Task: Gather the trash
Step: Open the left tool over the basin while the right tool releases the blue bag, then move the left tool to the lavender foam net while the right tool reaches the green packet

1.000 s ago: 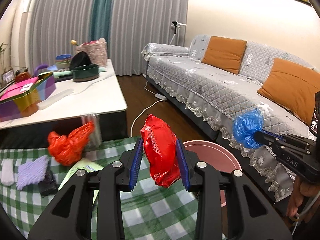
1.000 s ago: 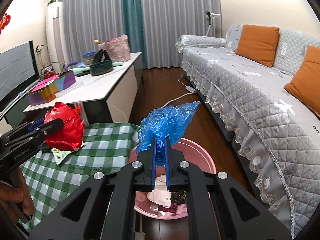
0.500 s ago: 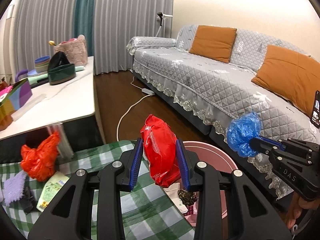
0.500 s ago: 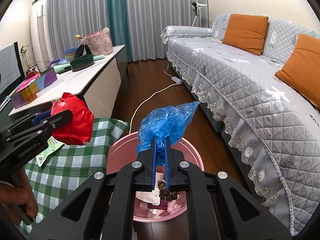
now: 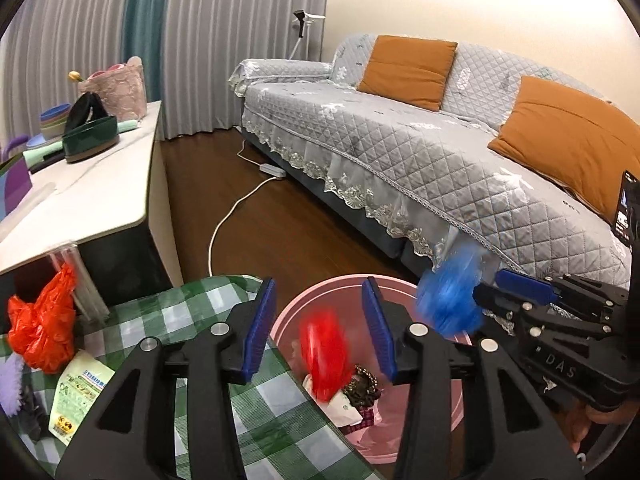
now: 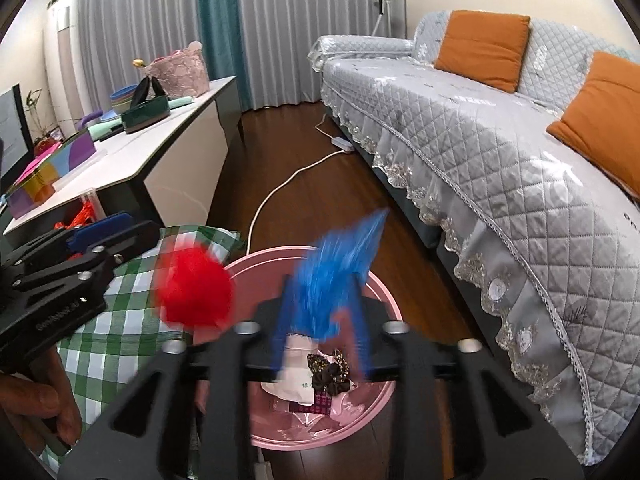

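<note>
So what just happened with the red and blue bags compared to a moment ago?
Both were let go. The left tool has just been opening its jaws, and the red bag is dropping, blurred, into the pink bin. The right tool has also just been opening, and the blue bag is slipping free above the bin. The orange bag on the checked cloth stayed put.

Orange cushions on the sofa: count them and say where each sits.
2. One cushion leans on the sofa backrest at the far end; the other cushion leans nearer the camera. More may lie out of frame.
</note>
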{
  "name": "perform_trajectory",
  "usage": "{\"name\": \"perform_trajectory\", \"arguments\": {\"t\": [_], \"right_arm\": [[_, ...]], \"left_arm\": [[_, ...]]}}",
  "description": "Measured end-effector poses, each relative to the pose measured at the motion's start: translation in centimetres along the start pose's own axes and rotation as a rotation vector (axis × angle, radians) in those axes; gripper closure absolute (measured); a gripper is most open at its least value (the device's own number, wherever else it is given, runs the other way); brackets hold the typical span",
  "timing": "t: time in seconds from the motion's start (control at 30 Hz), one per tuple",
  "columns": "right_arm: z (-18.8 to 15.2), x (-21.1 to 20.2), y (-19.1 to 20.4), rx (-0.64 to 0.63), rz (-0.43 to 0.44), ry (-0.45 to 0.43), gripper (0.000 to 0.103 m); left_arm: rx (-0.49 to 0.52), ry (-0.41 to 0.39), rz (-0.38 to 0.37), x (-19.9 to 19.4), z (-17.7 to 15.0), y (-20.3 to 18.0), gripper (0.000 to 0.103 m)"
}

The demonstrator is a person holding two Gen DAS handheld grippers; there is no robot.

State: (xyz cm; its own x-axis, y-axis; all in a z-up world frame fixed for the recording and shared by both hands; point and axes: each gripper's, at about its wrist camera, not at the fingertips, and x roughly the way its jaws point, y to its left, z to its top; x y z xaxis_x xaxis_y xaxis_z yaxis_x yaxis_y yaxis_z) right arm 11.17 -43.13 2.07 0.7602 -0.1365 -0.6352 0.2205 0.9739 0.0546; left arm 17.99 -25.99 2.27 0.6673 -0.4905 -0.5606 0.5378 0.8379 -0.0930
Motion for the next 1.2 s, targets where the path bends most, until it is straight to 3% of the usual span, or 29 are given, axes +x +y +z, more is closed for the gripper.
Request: {"name": "perform_trajectory", "arguments": {"t": [0.5, 1.2], "right_arm": [[0.8, -2.5, 2.3, -0.015, 0.059, -0.062, 0.065], [0.9, -6.6, 8.3, -0.094, 0.175, -0.154, 0.065]], "left_arm": [[-0.020, -0.060, 0.059, -6.2, -0.5, 1.6, 0.059], [-0.076, -0.129, 0.207, -17.0, -4.1, 7.8, 0.059]]}}
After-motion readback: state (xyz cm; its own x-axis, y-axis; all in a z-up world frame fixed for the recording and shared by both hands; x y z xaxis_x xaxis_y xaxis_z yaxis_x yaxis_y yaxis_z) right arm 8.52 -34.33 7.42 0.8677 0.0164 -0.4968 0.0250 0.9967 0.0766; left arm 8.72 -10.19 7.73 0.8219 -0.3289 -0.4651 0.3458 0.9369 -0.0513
